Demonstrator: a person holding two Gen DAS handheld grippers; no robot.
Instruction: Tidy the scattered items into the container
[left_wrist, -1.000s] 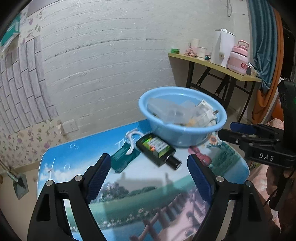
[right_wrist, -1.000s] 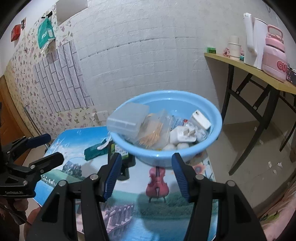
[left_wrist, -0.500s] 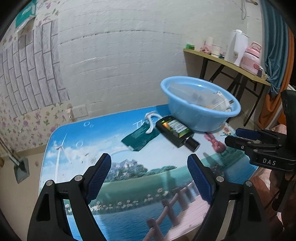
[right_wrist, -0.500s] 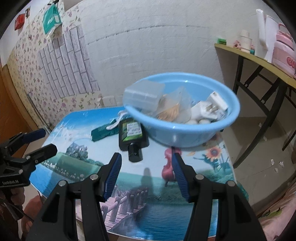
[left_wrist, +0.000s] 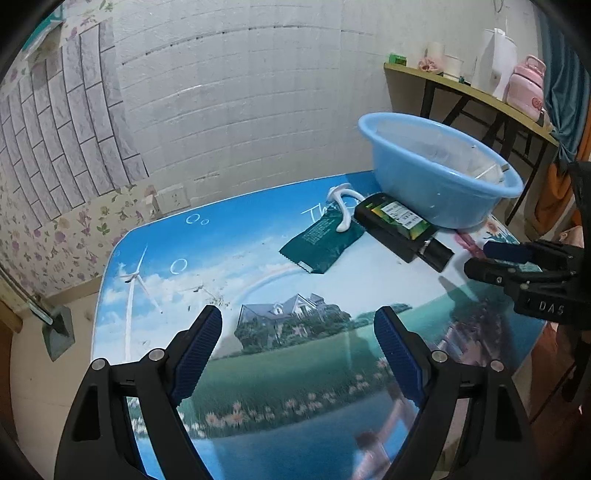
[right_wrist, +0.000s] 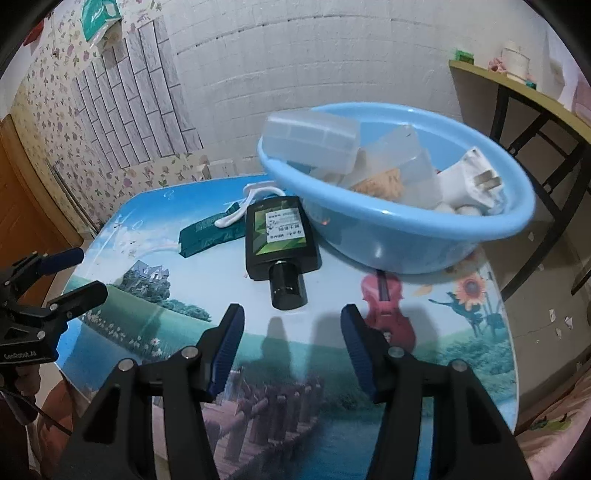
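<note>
Both have dropped tableward: left hand-held gripper (left_wrist: 298, 343) apart, right hand-held gripper (right_wrist: 291, 341) closing, empty.

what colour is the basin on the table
Light blue basin; it shows best in the right wrist view.

Each black plastic two-finger gripper, left (left_wrist: 297, 350) and right (right_wrist: 291, 349), carries 2 ribbed blue pads, silver screw heads and small white lettering on its frame.
</note>
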